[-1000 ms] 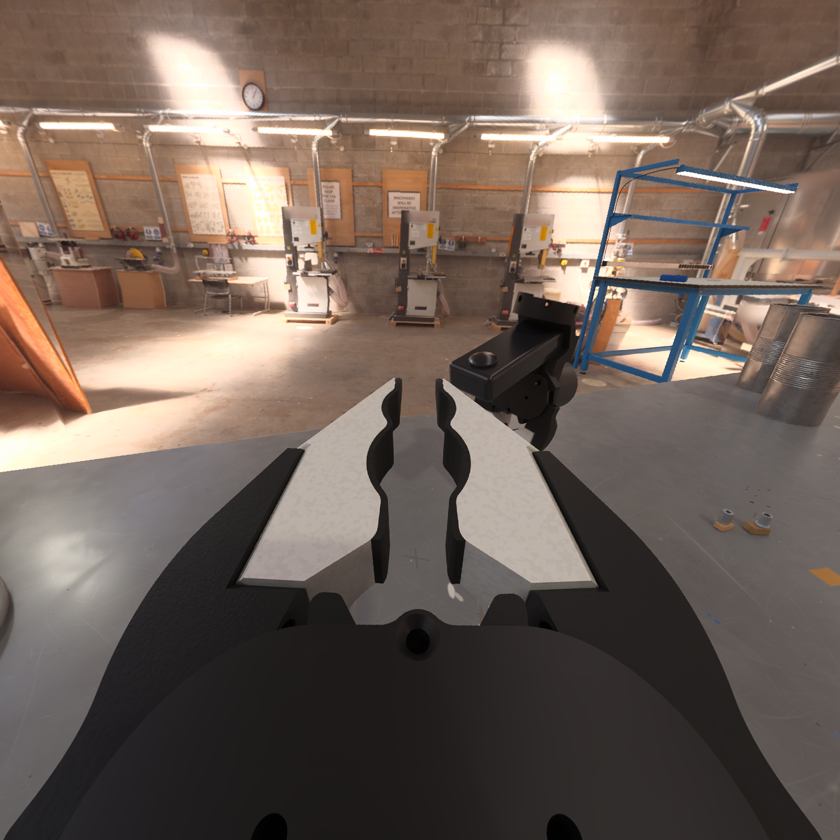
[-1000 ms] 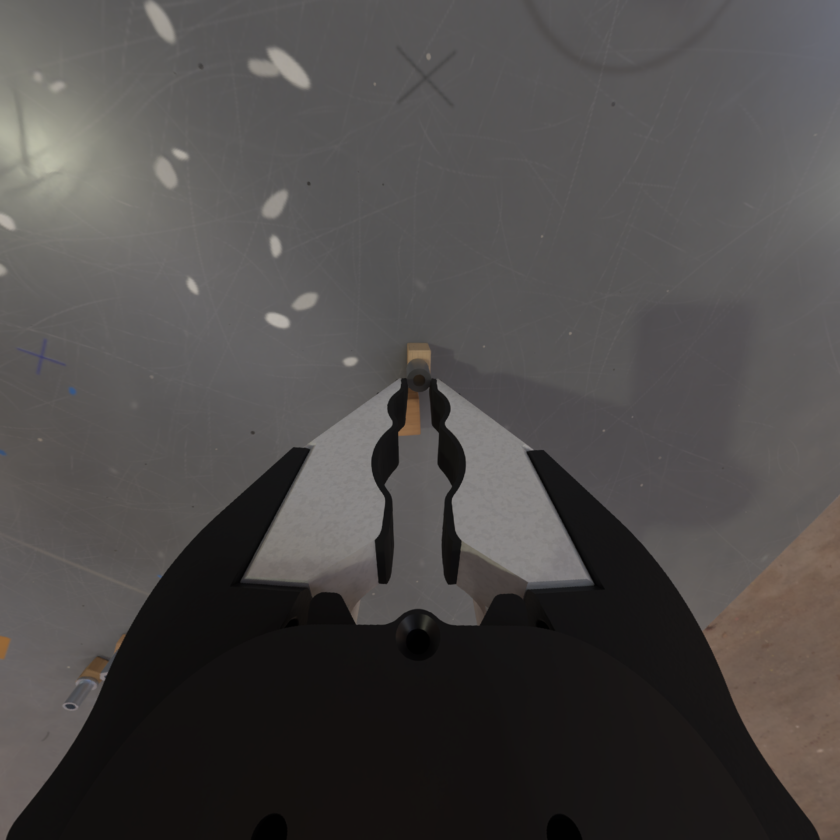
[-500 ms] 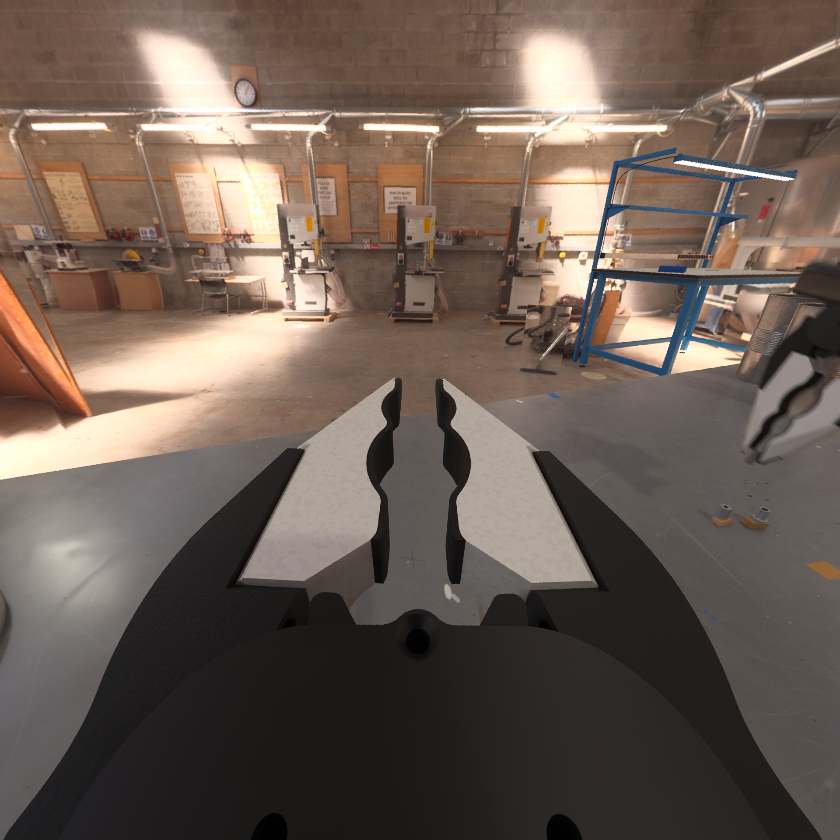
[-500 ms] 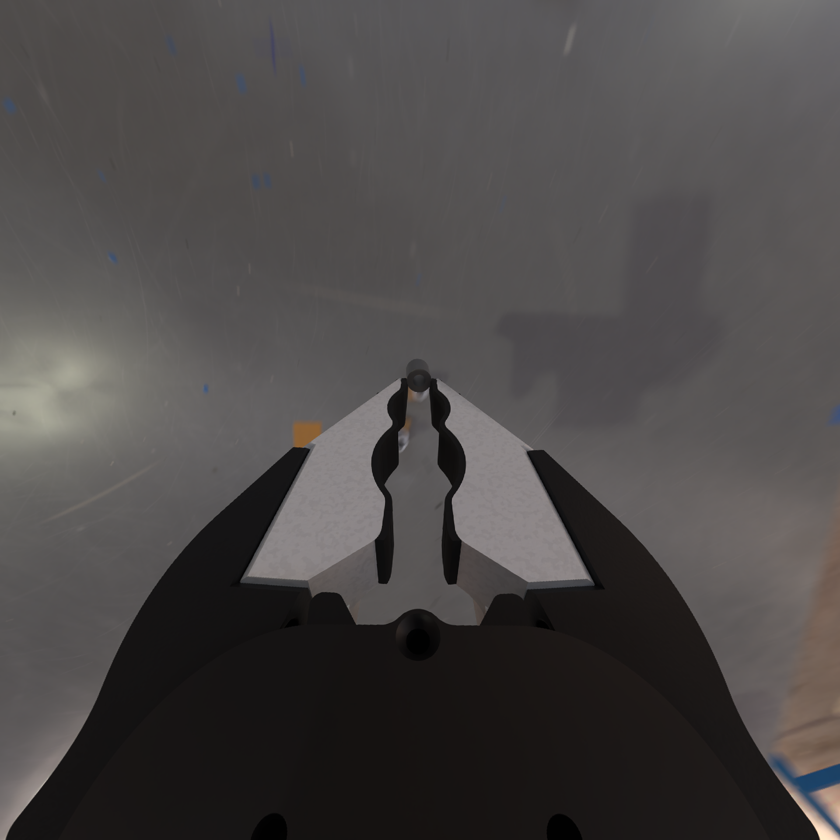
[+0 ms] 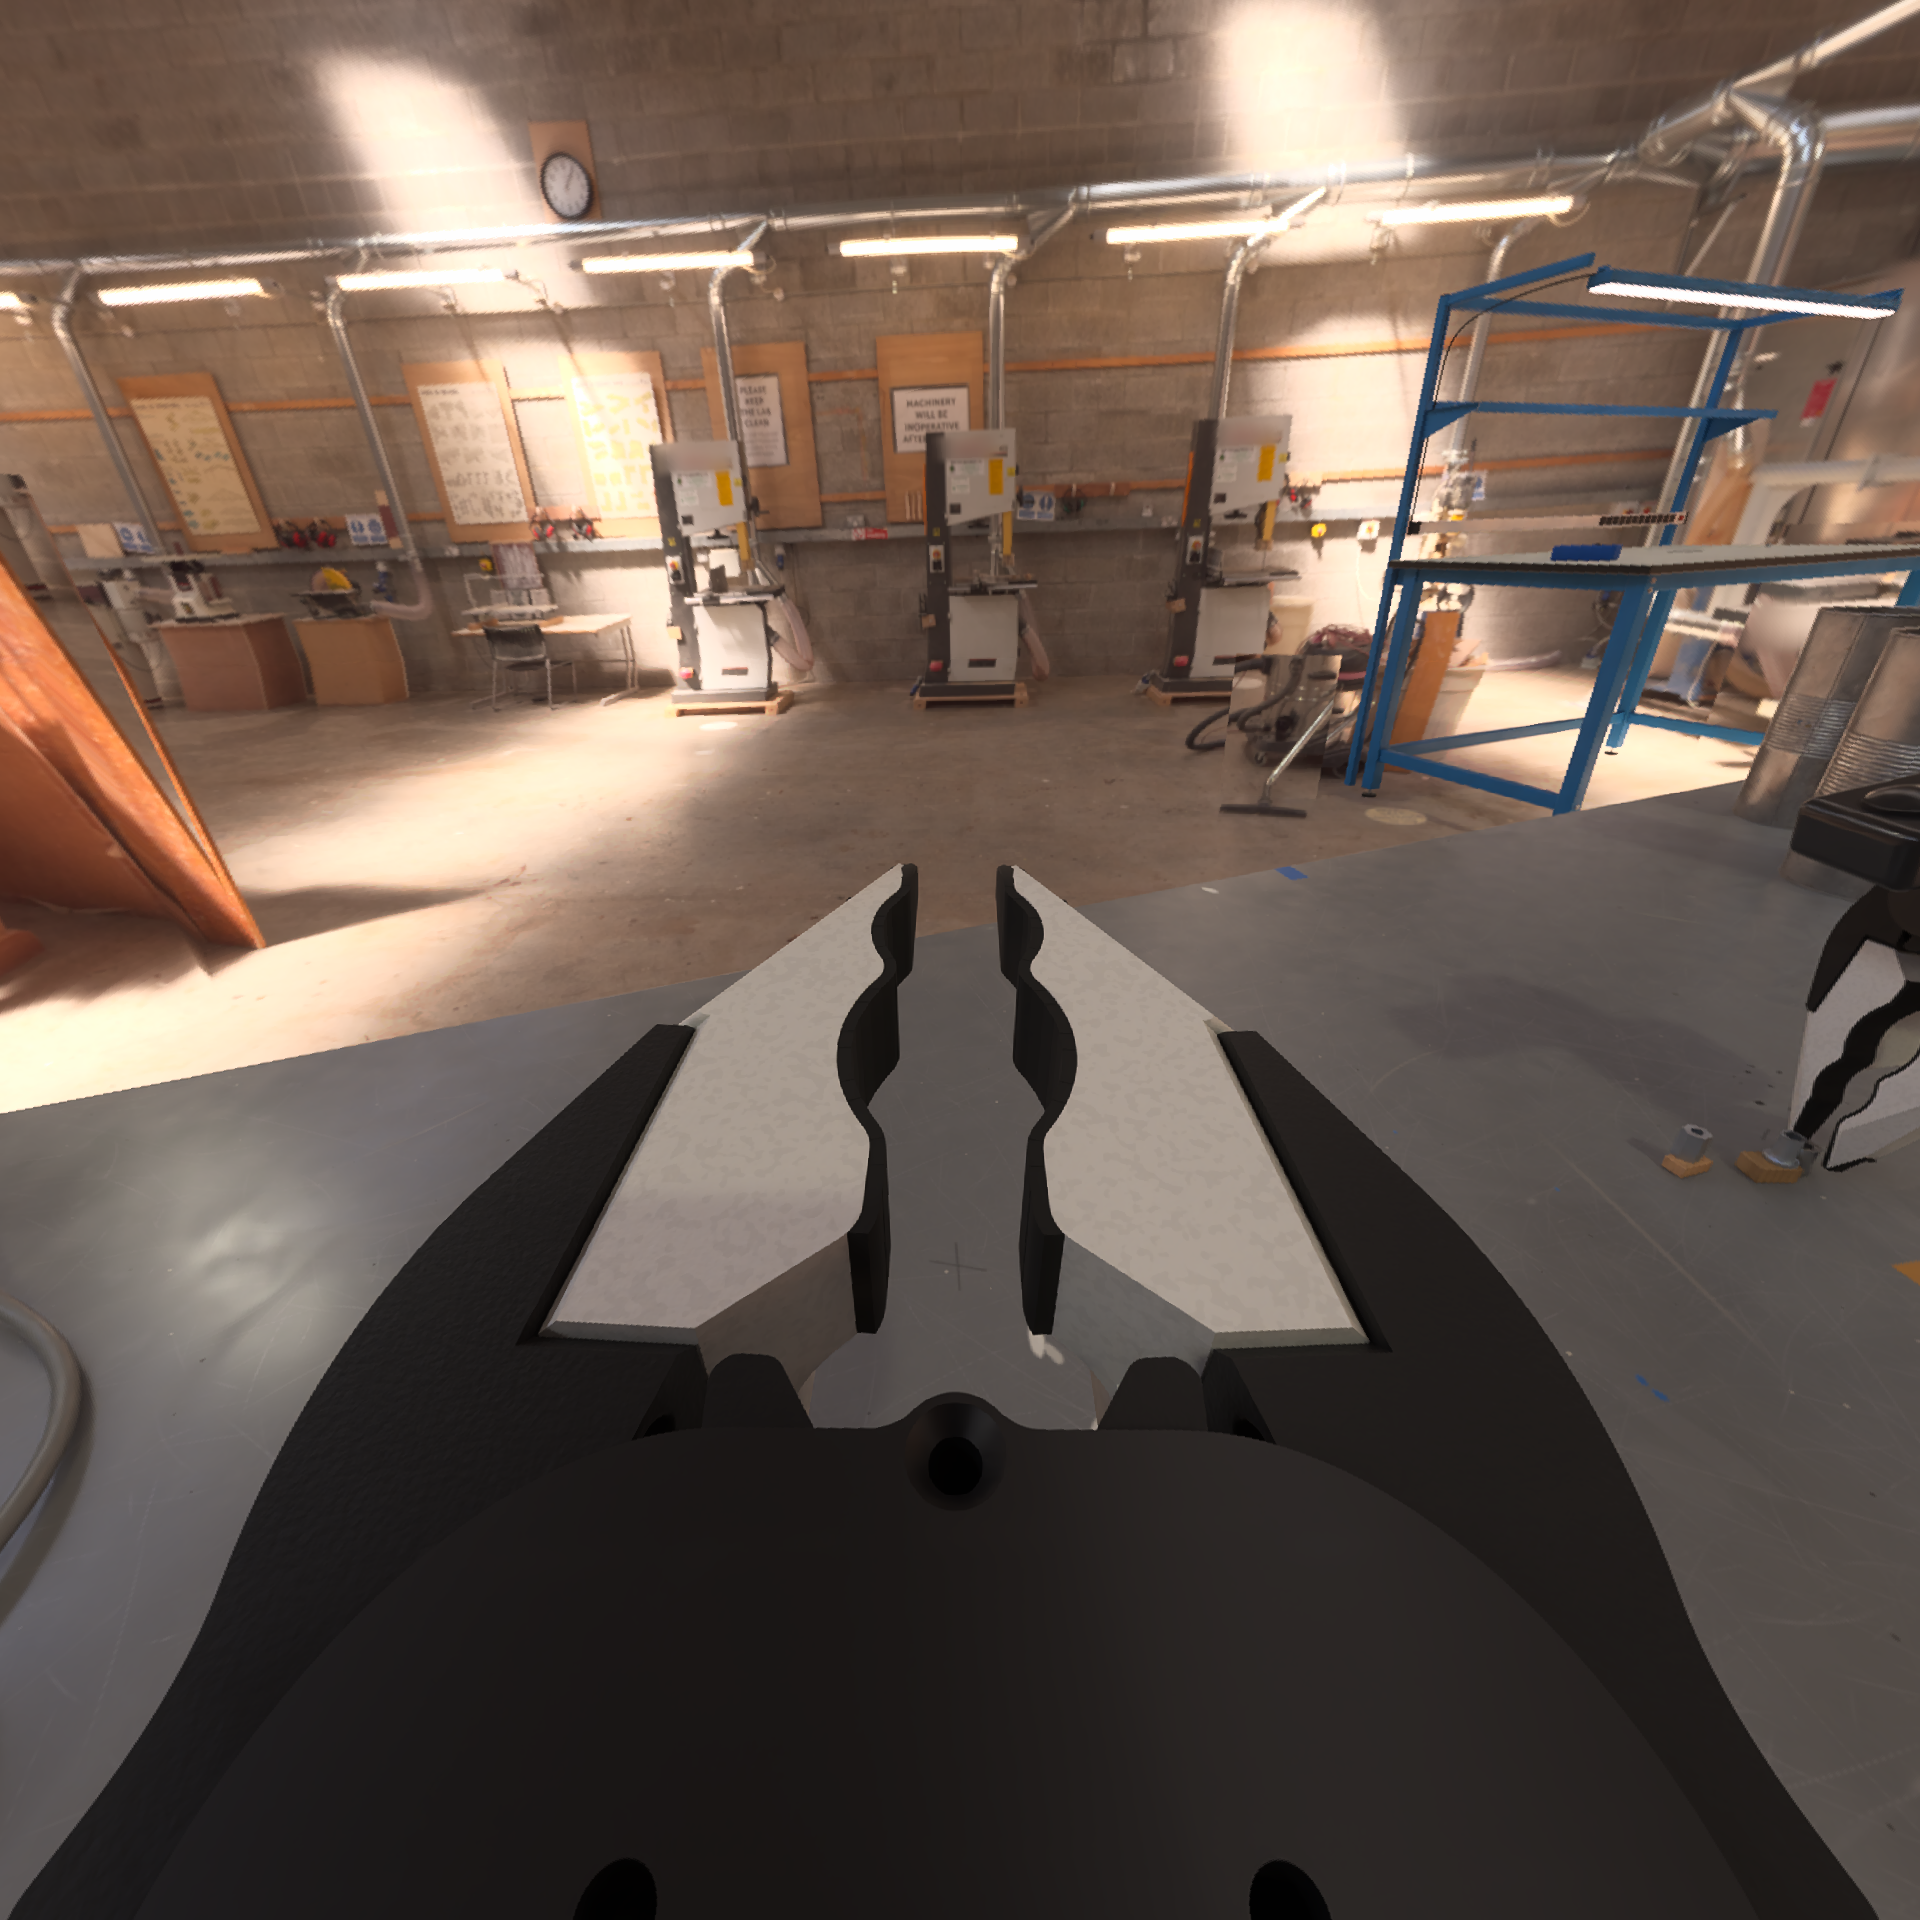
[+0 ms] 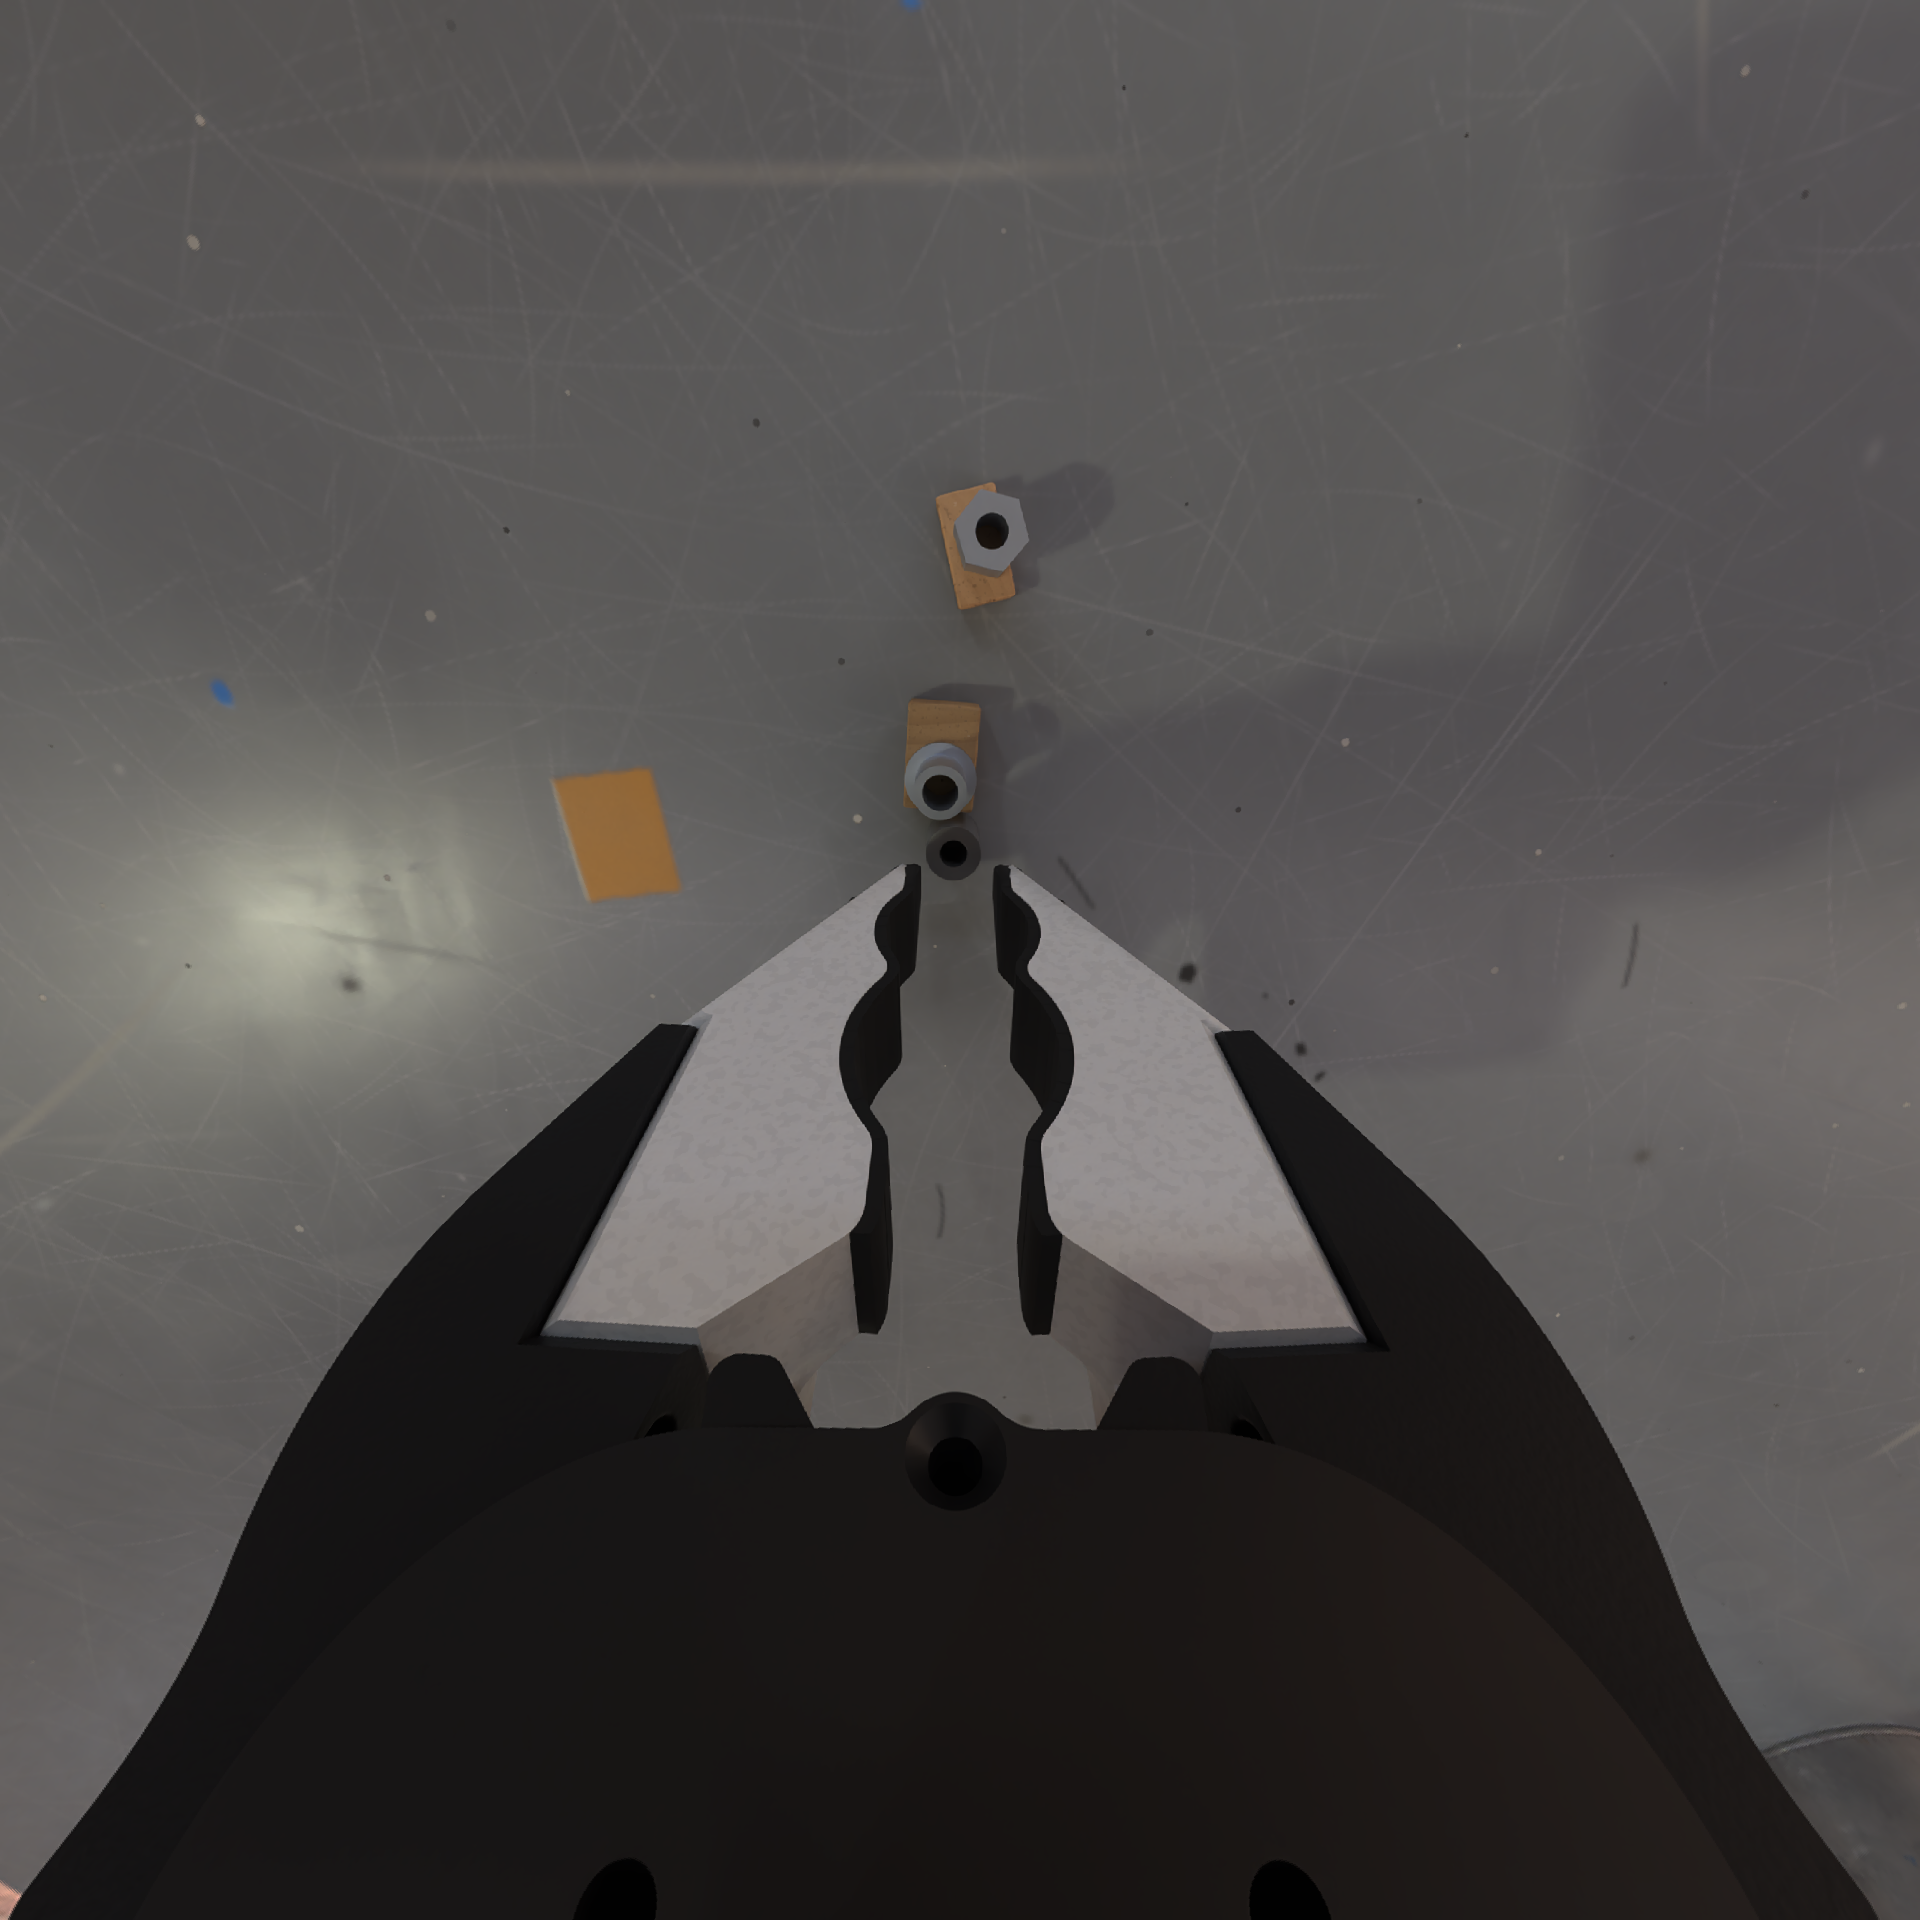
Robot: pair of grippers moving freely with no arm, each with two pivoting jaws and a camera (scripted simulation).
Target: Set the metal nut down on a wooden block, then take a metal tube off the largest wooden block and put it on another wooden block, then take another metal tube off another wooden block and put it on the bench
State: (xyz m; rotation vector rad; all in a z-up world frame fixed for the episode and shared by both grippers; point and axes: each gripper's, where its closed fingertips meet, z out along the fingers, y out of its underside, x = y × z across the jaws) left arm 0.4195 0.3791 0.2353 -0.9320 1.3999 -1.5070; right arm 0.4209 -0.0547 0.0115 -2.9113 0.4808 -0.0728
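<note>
In the right wrist view a grey metal nut [image 6: 992, 533] sits on a small wooden block [image 6: 982, 587]. Nearer, a light grey metal tube [image 6: 940, 787] stands on a second wooden block [image 6: 943, 722]. A dark metal tube [image 6: 953, 852] stands upright just past my right gripper [image 6: 954, 883], whose jaws are apart and not touching it. I cannot tell whether it rests on the bench [image 6: 1351, 520] or on the block's edge. My left gripper [image 5: 956, 883] is open and empty over the bench [image 5: 1455, 1039]. It sees the right gripper [image 5: 1823, 1155] pointing down beside both blocks.
A flat orange rectangle [image 6: 615, 833] lies on the bench left of the blocks. The bench's far edge [image 5: 416, 1039] runs ahead of the left gripper. A grey curved hose [image 5: 42, 1434] lies at the left. Metal drums [image 5: 1849, 707] stand beyond the right side.
My right gripper carried the dark tube away from its block, across the bench, and down next to the blocks with the nut and the light tube. Its jaws have widened. The left gripper stayed put.
</note>
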